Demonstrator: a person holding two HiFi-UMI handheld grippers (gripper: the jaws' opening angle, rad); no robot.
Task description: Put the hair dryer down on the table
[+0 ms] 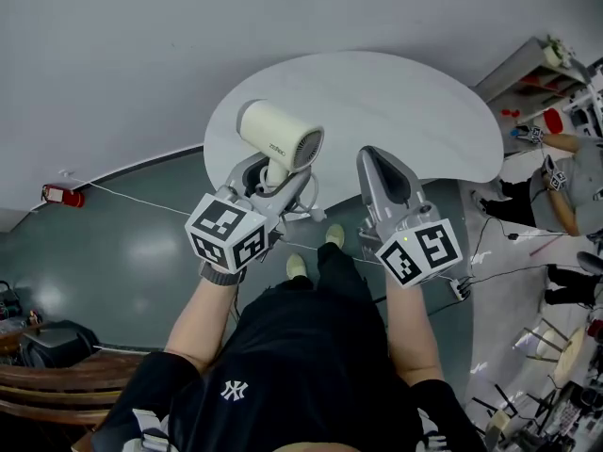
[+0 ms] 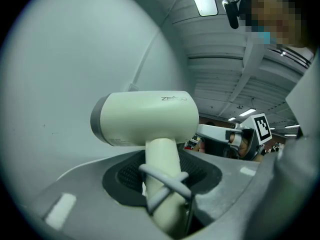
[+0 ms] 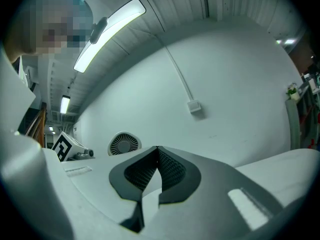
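item 1: hair dryer (image 1: 279,135) (image 2: 145,119). cream body with a grey rear end, barrel level, handle pointing down. it is held up by its handle and does not lie on the table (image 1: 415,102). in the head view it shows against the table's near left edge. in the right gripper view only its round rear grille (image 3: 123,144) shows, beyond the jaws at the left.

item 2: left tool (image 1: 271,179) (image 2: 162,176). jaws clamped on the hair dryer's handle, 1 dark ribbed pad on each side of it. a grey cord (image 2: 167,176) loops across the handle just above the grip. marker cube (image 1: 226,234) sits at the near end, over the person's left hand.

item 3: right tool (image 1: 377,155) (image 3: 157,151). jaws drawn together until the tips meet, nothing between them. it is raised beside the left tool, apart from the hair dryer, and in the head view its tip shows against the table's near edge. marker cube (image 1: 420,250) sits at the near end.

item 4: table. 1 white top, rounded, standing against a pale wall; bare in the part that shows.

item 5: surroundings. dark green floor with a thin white cable (image 1: 141,201) across it, and a red fire extinguisher (image 1: 57,194) at the foot of the wall on the left. the person's 2 pale shoes (image 1: 297,266) stand just short of the table.
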